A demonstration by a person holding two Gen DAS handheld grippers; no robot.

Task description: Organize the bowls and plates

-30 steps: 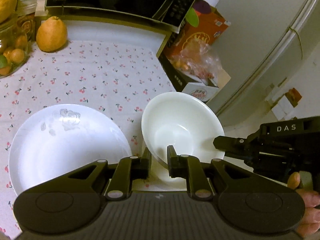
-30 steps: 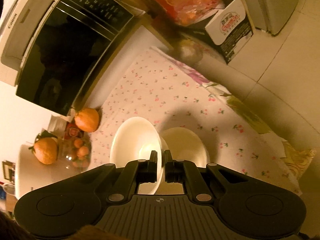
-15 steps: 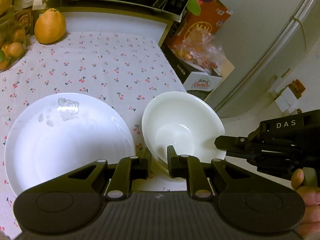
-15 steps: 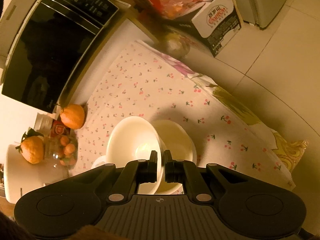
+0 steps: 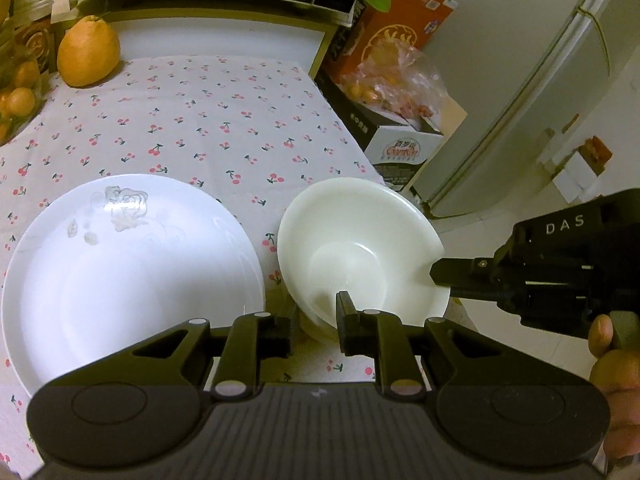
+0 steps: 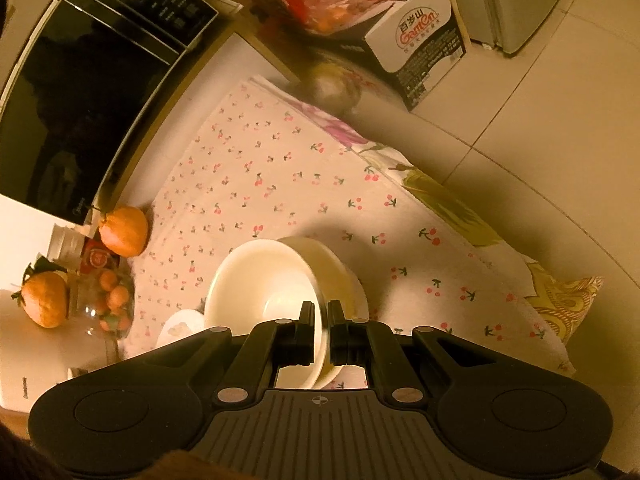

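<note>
Left wrist view first. The left claw [image 5: 314, 322] is clamped on the near rim of the upper bowl [image 5: 352, 248], one finger inside the bowl and the other outside, low beside a second bowl rim that peeks out underneath. The right claw [image 5: 436, 272] comes in from the right side and pinches the same bowl's right rim, with the person's hand [image 5: 612, 364] on its handle. So the bowl is held at two spots, near edge and right edge, and it sits at the bench's right edge, close to the front. A big white plate [image 5: 128, 268] lies flat on the cherry-print cloth [image 5: 208, 120] just to the left, near the front-left, almost touching the bowl. An orange fruit [image 5: 88, 56] sits at the far-left corner.

Right wrist view now. Here the right claw [image 6: 320, 330] is squeezed together on the thin wall of the upper bowl [image 6: 260, 276], and this angle shows what the other barely does: the lower bowl [image 6: 336, 268] underneath, with the upper one tilted and only partly seated in it, its mouth leaning toward the fruit side. The plate is just a sliver by the left finger.

My guess is the nesting is nearly done. What matters is that the upper bowl sits off-centre from the lower one, so it needs levelling and lowering straight down. Both claws are equally on it; letting go early could let it slide.
</note>
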